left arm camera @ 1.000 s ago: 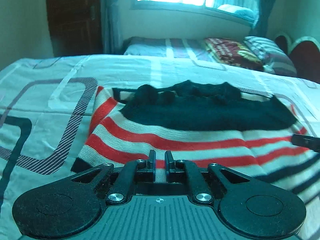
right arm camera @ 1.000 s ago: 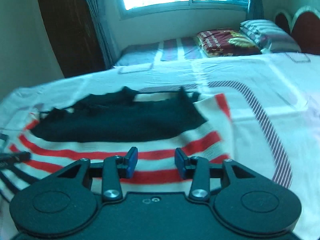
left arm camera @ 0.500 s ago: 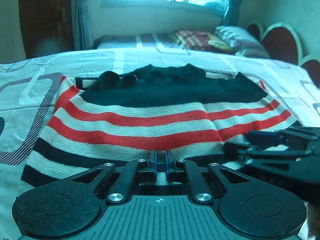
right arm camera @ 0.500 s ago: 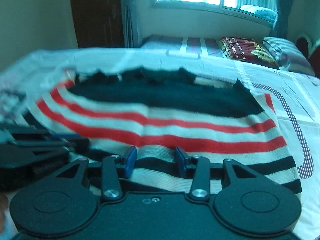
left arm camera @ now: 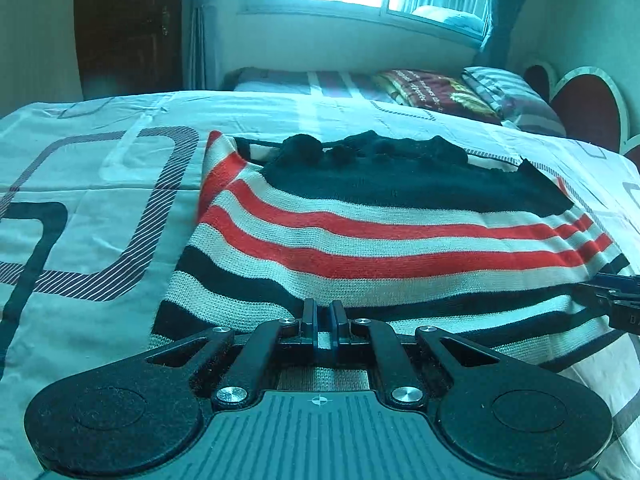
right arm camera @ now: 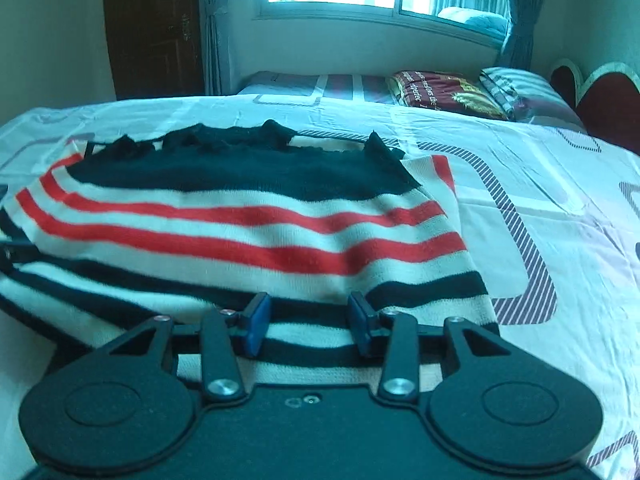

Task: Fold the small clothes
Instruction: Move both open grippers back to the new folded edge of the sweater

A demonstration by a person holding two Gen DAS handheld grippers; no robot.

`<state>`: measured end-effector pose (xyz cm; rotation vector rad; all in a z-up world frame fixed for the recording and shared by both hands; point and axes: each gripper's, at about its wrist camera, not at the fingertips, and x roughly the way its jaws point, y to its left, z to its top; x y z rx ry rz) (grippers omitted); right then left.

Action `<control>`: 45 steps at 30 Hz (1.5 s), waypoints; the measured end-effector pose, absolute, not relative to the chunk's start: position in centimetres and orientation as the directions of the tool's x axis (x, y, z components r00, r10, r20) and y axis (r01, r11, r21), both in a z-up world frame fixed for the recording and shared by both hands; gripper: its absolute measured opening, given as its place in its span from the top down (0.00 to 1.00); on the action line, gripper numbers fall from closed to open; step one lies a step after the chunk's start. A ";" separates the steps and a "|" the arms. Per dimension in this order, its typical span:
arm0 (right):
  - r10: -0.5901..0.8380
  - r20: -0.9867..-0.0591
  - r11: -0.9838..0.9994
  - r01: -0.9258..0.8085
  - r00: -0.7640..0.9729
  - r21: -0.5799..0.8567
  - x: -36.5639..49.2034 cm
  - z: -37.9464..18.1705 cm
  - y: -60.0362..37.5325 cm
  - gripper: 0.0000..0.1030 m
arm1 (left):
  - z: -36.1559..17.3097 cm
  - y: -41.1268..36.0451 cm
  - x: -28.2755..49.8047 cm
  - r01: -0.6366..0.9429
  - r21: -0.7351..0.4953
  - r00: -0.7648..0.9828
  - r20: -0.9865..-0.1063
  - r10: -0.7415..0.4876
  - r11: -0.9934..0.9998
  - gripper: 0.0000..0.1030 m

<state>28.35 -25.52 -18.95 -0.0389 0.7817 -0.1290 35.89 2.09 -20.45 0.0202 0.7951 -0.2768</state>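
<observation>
**A:** Left wrist view first: the left gripper (left arm camera: pixel 324 322) is clenched with nothing visibly pinched, right at the near hem of the striped sweater (left arm camera: pixel 380 240). And the right?

**B:** The right gripper (right arm camera: pixel 308 318) is released, blue pads parted over the same hem. The sweater lies just ahead of both, spread flat on the bedsheet (right arm camera: pixel 560 168), its long axis running side to side, black yoke farthest.

**A:** Which is nearer?

**B:** About level. The hem's very edge hides under both bodies, and the far neckline is too dark to read
</observation>
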 end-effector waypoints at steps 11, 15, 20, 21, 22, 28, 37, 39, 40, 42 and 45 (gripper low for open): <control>-0.046 -0.672 0.994 0.103 0.739 0.046 27.2 -15.8 -24.1 0.57 | -17.7 -0.7 33.4 0.296 -0.056 0.683 -0.685 -0.252 0.954 0.91; -0.014 -0.671 0.997 0.060 0.741 0.045 27.3 -15.8 -22.4 0.55 | -18.6 -1.4 33.2 0.297 -0.046 0.666 -0.706 -0.241 0.954 0.91; -0.038 -0.741 0.998 0.057 0.671 0.000 28.2 -19.0 -21.8 0.54 | -20.2 -1.2 33.1 0.291 -0.028 0.660 -0.717 -0.222 0.956 0.91; -0.038 -0.730 0.999 0.053 0.682 -0.002 28.0 -19.2 -21.7 0.53 | -20.2 -1.3 33.0 0.292 -0.024 0.660 -0.718 -0.219 0.956 0.91; -0.040 -0.730 0.999 0.053 0.682 -0.006 28.0 -19.1 -21.6 0.53 | -20.1 -1.3 33.1 0.290 -0.025 0.659 -0.720 -0.219 0.957 0.91; -0.048 -0.727 0.999 0.045 0.685 -0.024 27.8 -19.4 -21.2 0.48 | -20.1 -1.2 33.2 0.274 -0.045 0.652 -0.726 -0.220 0.961 0.91; -0.050 -0.721 0.999 0.033 0.691 -0.038 27.6 -19.6 -21.0 0.44 | -20.0 -1.0 33.4 0.263 -0.058 0.642 -0.735 -0.220 0.963 0.91; -0.043 -0.725 0.999 0.032 0.688 -0.028 27.8 -19.5 -21.1 0.43 | -19.9 -0.9 33.4 0.250 -0.067 0.637 -0.740 -0.216 0.966 0.91; -0.042 -0.726 0.999 0.033 0.687 -0.027 27.8 -19.5 -21.1 0.42 | -19.8 -0.9 33.4 0.243 -0.067 0.638 -0.741 -0.212 0.968 0.91; -0.041 -0.729 0.999 0.031 0.683 -0.027 27.9 -19.5 -21.0 0.39 | -19.6 -1.0 33.2 0.235 -0.063 0.644 -0.738 -0.204 0.970 0.91; -0.027 -0.740 1.000 0.022 0.672 -0.016 28.1 -19.4 -20.8 0.29 | -19.1 -1.0 33.0 0.226 -0.064 0.651 -0.733 -0.200 0.972 0.91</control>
